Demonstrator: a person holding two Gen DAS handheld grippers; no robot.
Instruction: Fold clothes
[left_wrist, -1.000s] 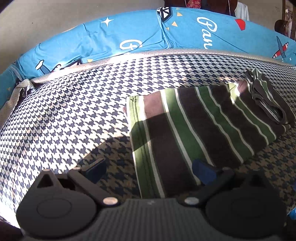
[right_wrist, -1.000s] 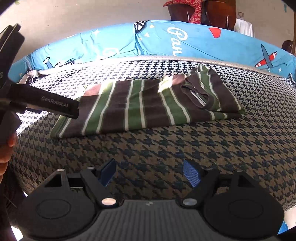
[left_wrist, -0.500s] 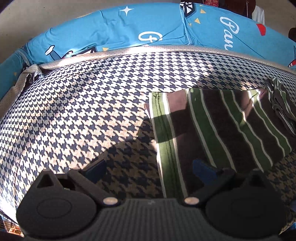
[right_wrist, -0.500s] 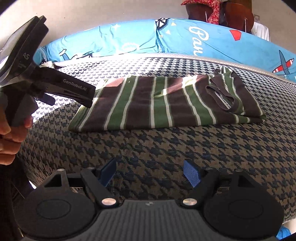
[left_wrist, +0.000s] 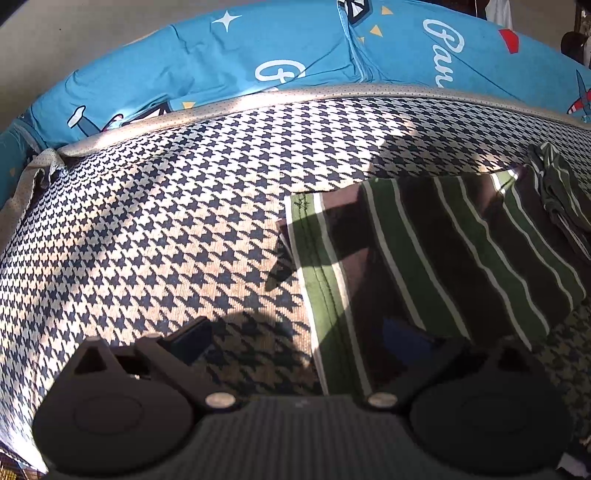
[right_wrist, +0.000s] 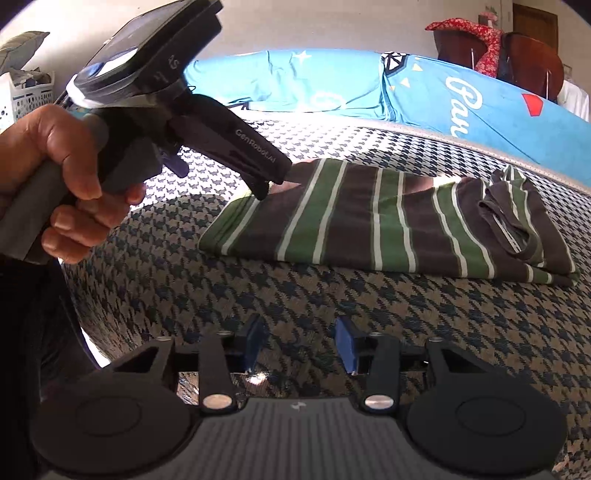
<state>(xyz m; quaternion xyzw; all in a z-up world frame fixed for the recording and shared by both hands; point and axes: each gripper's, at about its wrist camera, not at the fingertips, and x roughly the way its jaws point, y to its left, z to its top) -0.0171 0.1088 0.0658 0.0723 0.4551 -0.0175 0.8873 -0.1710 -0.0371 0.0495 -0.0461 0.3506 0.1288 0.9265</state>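
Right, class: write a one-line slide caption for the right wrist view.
Open right gripper hovers over the houndstooth bed cover while the hand-held left gripper reaches the folded striped shirt.

houndstooth bed cover (left_wrist: 155, 229), blue pillows (left_wrist: 258, 55)

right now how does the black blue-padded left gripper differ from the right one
The left gripper has its jaws spread wide; the right gripper shows a narrower gap. The left straddles the hem of the green-and-brown striped shirt; the right is over bare houndstooth cover, short of the shirt. Both are open and hold nothing.
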